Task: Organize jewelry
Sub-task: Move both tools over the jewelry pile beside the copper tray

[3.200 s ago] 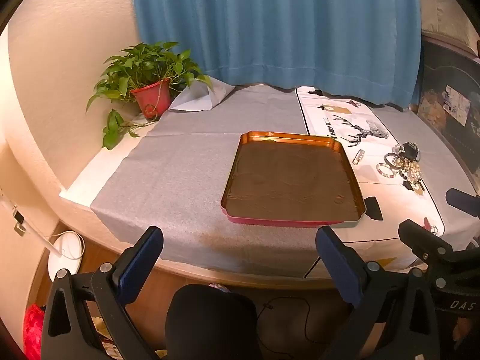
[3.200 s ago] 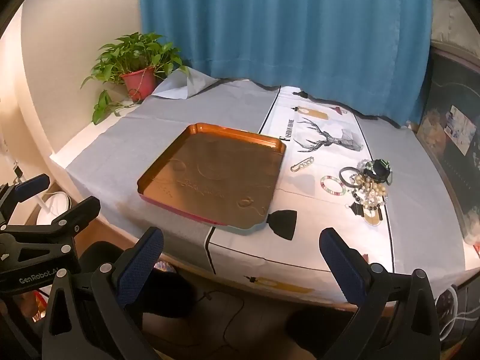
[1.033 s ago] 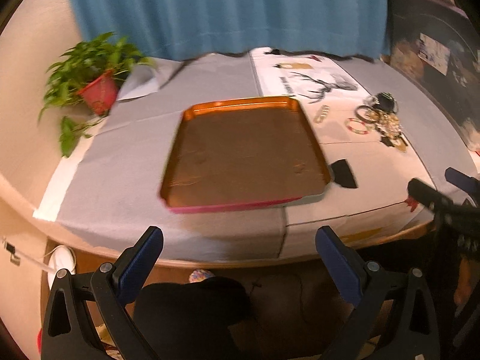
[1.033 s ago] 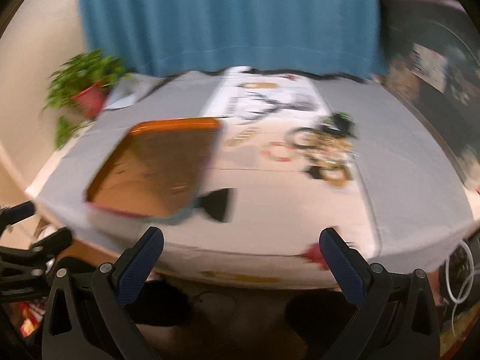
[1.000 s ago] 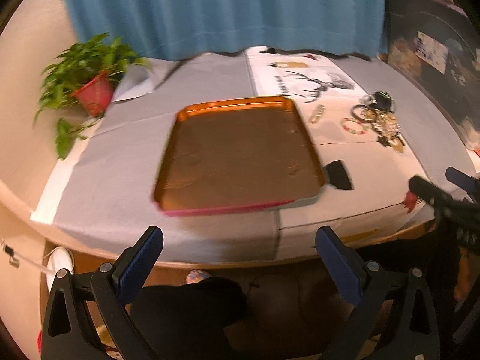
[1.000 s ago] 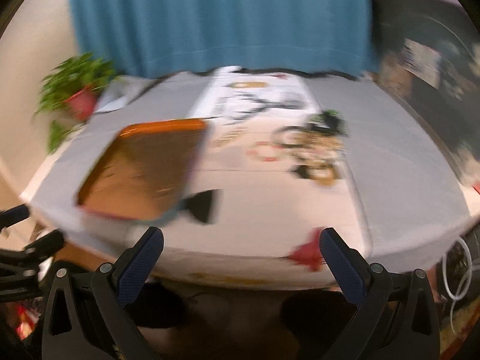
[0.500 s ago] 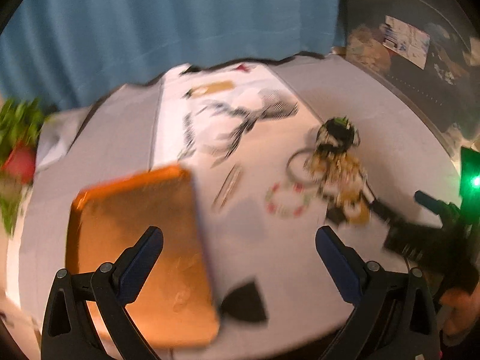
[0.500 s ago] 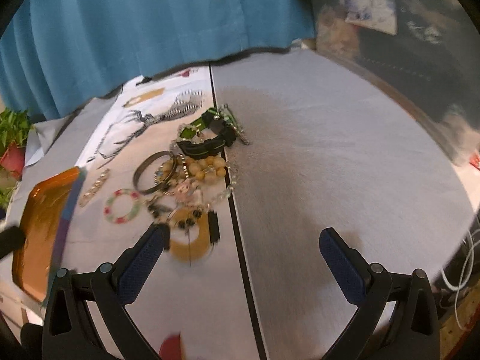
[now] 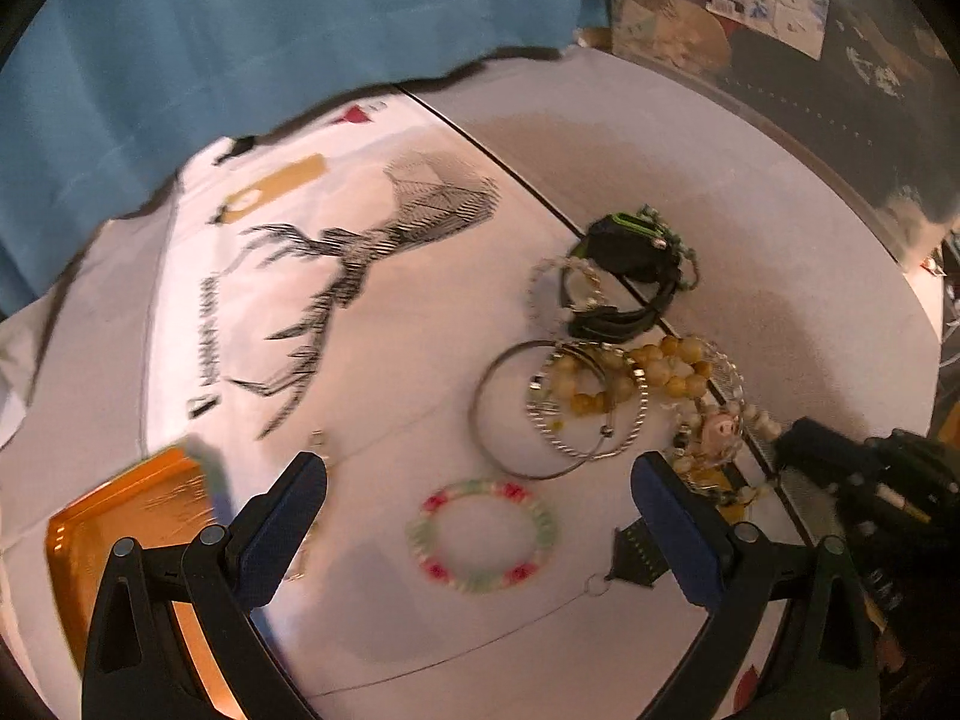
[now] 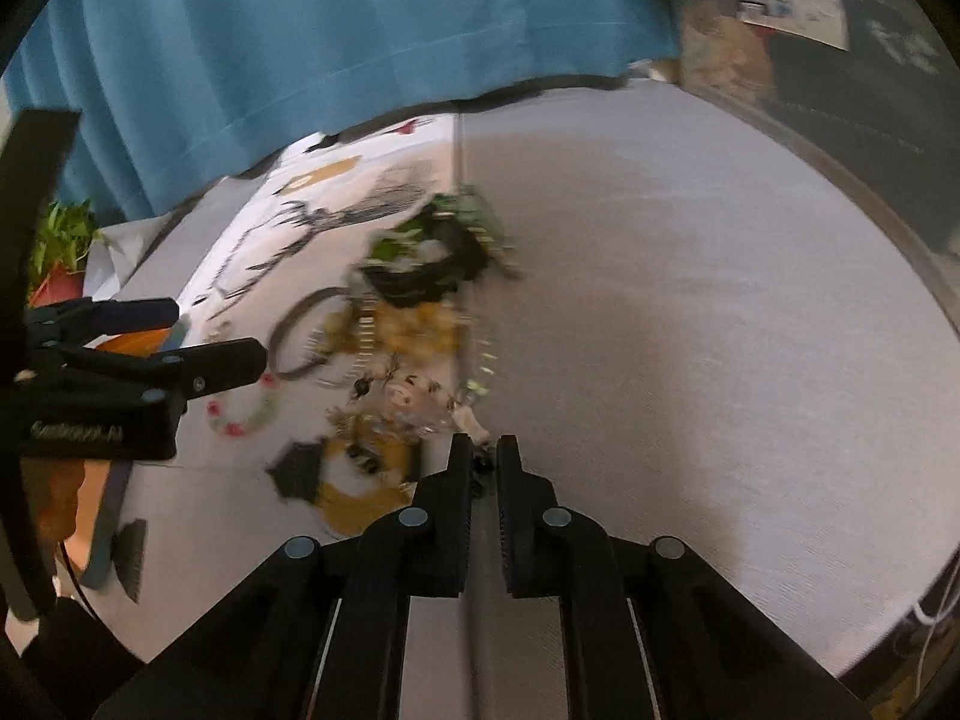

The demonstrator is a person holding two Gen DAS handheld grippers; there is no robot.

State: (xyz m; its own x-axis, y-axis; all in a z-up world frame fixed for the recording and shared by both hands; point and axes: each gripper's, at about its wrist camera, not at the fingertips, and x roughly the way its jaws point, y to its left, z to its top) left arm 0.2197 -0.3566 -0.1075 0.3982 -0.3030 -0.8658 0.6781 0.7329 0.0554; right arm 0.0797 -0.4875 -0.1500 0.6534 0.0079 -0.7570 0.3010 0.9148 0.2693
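Blue curtain (image 9: 252,30) hangs behind a round worktop (image 10: 690,312) w/ grey cloth and a white runner printed w/ a deer (image 9: 360,264). Orange tray (image 9: 120,540) sits at the lower left of the left wrist view, partly behind the left claw's arm; the part that shows is bare, no jewelry in it. Plant (image 10: 60,240) peeks in at the far left edge of the right wrist view.

Jewelry pile (image 9: 630,372) lies on the runner's right side, well apart from the tray: black-and-green watch (image 9: 630,246) farthest back, big metal bangle (image 9: 522,414) overlapping a twisted silver one, yellow bead bracelet (image 9: 636,378) on top, pale beaded strands nearer the front. Pink-and-green bead ring (image 9: 480,534) lies alone in front of the pile, just beside a small black tag (image 9: 636,552).

Left claw (image 9: 480,516) is spread wide, hovering over the bead ring, touching nothing as far as I can tell. Right claw (image 10: 480,456) has just been closing; its jaws are now pressed nearly together at the pile's near edge, w/ a small dark bit between the tips. Too blurred to say if that's a strand caught or nothing at all.

Progress, my read: barely started. Every piece seems to be on the cloth; first pick is maybe underway. Left to do: move pieces to the tray one by one, untangling the pile.
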